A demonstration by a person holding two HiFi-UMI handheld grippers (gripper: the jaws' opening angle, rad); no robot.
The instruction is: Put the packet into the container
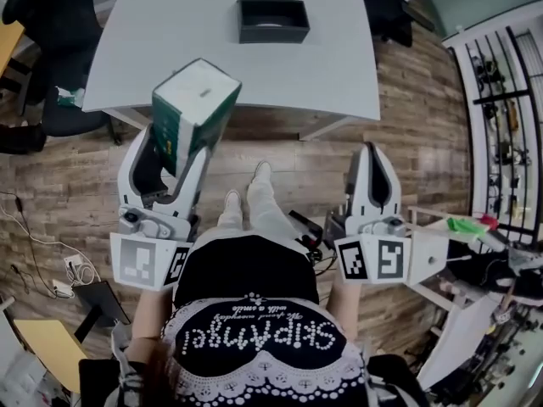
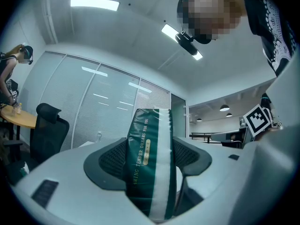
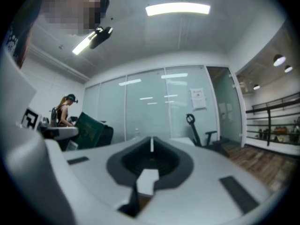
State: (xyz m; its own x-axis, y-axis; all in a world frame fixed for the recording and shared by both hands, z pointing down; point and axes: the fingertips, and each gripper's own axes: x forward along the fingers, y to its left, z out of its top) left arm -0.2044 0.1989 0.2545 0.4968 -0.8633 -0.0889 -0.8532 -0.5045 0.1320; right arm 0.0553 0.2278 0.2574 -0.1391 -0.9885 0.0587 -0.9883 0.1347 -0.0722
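Only the head view shows the black container (image 1: 271, 34); it stands on the grey worktop (image 1: 170, 32). One green packet (image 1: 197, 100) is held up in the air, well apart from the container, on the person's side of it and to its left. The left tool (image 1: 174, 147) is clenched on the packet's lower part.

The left gripper view alone shows the grip close up. Both pads (image 2: 110, 161) press the packet's (image 2: 147, 135) sides, and a white stripe and gold lettering run along its face.

The right gripper view shows the right tool (image 3: 151, 146) clenched with nothing between its jaws.

Count: one packet, one container, two tools.
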